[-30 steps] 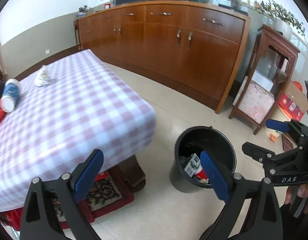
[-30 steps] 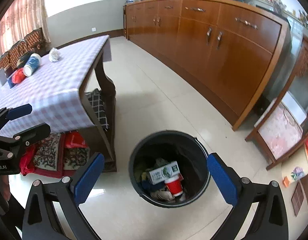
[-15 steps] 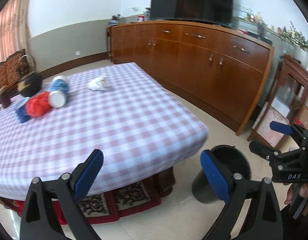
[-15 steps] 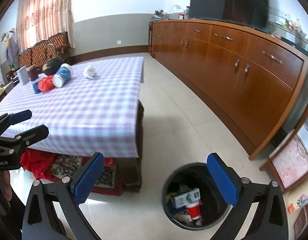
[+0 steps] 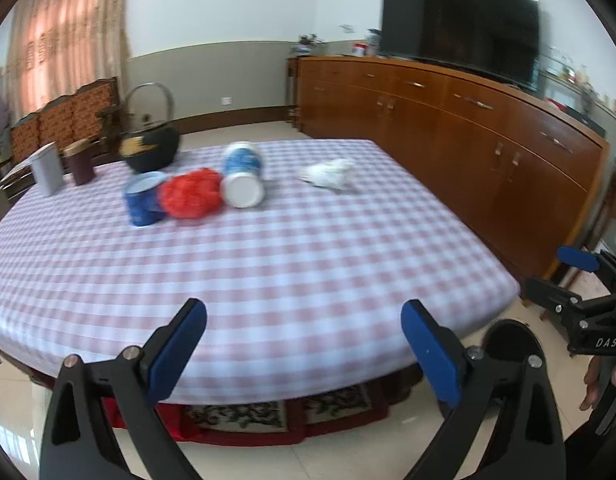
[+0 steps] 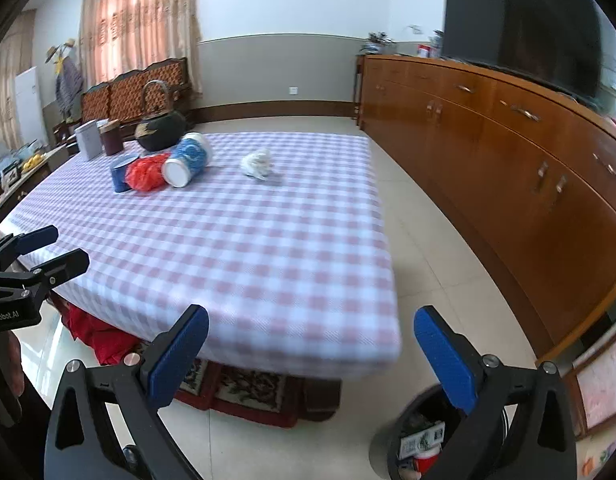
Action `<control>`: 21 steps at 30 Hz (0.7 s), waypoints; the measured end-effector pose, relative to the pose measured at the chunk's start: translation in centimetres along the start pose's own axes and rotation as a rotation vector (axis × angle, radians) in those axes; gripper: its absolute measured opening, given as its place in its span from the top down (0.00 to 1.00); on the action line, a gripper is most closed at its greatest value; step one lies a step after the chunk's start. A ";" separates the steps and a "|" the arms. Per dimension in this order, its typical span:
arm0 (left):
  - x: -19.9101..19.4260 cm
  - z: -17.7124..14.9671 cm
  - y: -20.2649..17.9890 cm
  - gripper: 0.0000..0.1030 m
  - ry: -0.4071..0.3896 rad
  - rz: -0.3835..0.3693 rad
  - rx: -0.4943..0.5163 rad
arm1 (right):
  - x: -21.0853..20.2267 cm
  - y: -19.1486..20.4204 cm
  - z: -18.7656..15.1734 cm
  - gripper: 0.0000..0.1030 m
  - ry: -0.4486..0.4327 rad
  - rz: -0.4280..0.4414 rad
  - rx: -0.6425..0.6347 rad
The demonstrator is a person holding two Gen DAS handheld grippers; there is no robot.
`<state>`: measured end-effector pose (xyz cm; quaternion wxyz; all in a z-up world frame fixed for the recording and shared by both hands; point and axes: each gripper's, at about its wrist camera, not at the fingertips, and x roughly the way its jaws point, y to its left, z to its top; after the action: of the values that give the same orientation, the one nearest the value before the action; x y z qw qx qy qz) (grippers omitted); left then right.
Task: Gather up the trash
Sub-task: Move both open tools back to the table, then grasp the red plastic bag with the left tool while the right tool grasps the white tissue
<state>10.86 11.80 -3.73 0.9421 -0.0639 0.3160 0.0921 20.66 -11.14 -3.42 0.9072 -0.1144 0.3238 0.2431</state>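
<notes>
Left gripper (image 5: 304, 344): its blue-padded fingers stood wide apart with nothing between them, raised in front of the near edge of the table (image 5: 268, 280).
Right gripper (image 6: 312, 348): also spread open and empty — it hung off the table's near corner, above the floor and the bin (image 6: 420, 440).
Table: covered in a pink-and-white checked cloth; a patterned rug showed beneath it.
Crumpled white tissue (image 5: 328, 173): lay alone on the far right part of the cloth, well apart from both grippers.
Red crumpled wrapper (image 5: 191, 194): sat between the blue cup (image 5: 143, 204) and the tipped blue-and-white can (image 5: 243, 174), touching both.
Blue cup: stood upright at the left end of that cluster.
Tipped blue-and-white can: lay on its side, white end towards the cameras.
Black kettle (image 5: 150, 148): stood behind the cluster, handle up.
Two canisters (image 5: 64, 166): grey and dark brown — upright near the far left edge.
Bin: black, on the floor beside the table's corner, with a green-printed carton and a red cup visible inside.
Sideboard (image 6: 508, 168): long wooden unit along the right wall, a dark television on top.
</notes>
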 end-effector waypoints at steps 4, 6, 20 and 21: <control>1.0 1.0 3.2 0.04 0.002 0.051 -0.017 | 2.1 1.8 2.5 0.00 0.013 0.017 -0.009; 1.8 1.6 4.5 0.04 0.009 0.057 -0.028 | 3.1 2.5 3.7 0.00 0.018 0.031 -0.010; 10.1 6.2 9.1 0.20 0.044 0.079 -0.067 | 13.1 4.9 10.9 0.00 0.069 0.062 -0.064; 10.6 6.6 9.5 0.21 0.046 0.080 -0.076 | 13.4 4.7 11.1 0.00 0.071 0.063 -0.064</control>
<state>21.01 23.60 -5.59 0.9271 -0.0891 0.3362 0.1401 33.17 1.86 -3.82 0.8829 -0.1419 0.3512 0.2775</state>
